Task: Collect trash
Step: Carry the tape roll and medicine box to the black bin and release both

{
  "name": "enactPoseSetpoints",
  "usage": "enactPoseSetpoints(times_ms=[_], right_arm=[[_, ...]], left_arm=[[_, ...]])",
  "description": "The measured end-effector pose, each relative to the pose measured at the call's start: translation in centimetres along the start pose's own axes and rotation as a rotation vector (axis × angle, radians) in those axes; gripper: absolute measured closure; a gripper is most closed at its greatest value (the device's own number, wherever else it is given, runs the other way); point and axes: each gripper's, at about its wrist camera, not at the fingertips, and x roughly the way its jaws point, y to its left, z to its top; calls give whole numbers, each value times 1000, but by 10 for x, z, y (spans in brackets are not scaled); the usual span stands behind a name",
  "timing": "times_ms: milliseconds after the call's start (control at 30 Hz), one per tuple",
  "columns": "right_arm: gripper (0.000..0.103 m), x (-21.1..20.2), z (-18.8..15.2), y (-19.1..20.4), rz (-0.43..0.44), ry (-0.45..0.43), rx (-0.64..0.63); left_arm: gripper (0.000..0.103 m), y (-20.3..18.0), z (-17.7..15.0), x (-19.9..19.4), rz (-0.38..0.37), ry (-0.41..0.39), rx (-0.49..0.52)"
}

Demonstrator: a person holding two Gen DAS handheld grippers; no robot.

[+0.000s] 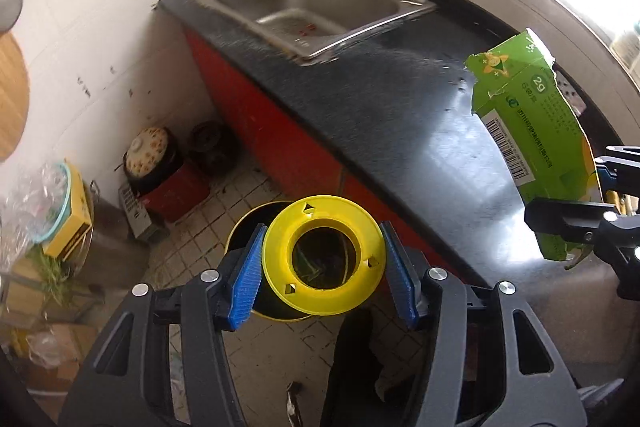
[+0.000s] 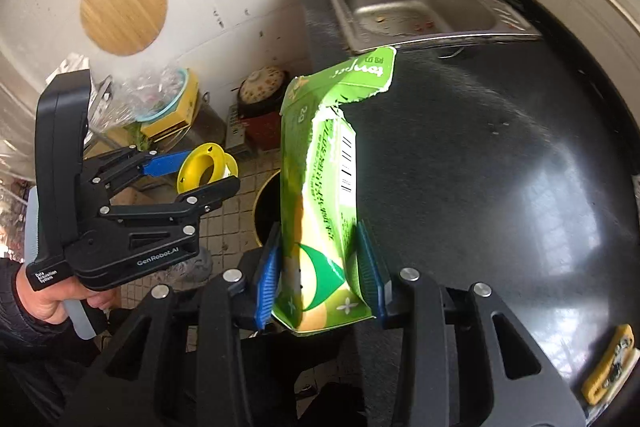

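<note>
My left gripper (image 1: 324, 269) is shut on a yellow plastic spool (image 1: 326, 255) and holds it over the open mouth of a yellow-rimmed bin (image 1: 244, 227) on the tiled floor. The spool (image 2: 202, 167) and the left gripper (image 2: 192, 175) also show in the right wrist view, left of the bin (image 2: 266, 207). My right gripper (image 2: 320, 273) is shut on a torn green carton (image 2: 320, 187), held upright at the counter's edge. The carton (image 1: 536, 131) also shows at the right of the left wrist view, with the right gripper (image 1: 592, 203) on its lower end.
A black counter (image 1: 380, 107) with a steel sink (image 1: 312, 11) runs behind. On the floor by the wall stand a lidded pot (image 1: 150, 155) on a red box, a dark burner (image 1: 210, 147) and a metal bin (image 1: 116, 251). A yellow object (image 2: 610, 363) lies on the counter.
</note>
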Motion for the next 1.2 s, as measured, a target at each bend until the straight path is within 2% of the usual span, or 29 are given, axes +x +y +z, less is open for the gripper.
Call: enactPoseSetpoints(times_ms=[167,333,567,733,767,833,933,1200], right_arm=[[66,69,36,34,74,96,-44],[65,129,56,56,70,173,-86],[64,188,73,79,44,247,-137],[58,205,84,81,24,254,-142],[57,207,84,80,27,256,-136],[44,207,83,76,33,262,-123],[36,204,86,74,41,248,-116],[31,182,89,76,47,212,-108]], left_arm=[[49,56,-25,31,17,19,-131],[48,89,-42,69,-10,33,-219],[49,119,-59,119,-24,79,-259],[46,127,-64,135,-44,97,-261],[35,130,-64,138,-44,105,-264],[17,134,-64,140,-45,102,-272],[17,137,-65,142,-51,107,-269],[17,131,-58,132,-54,95,-227]])
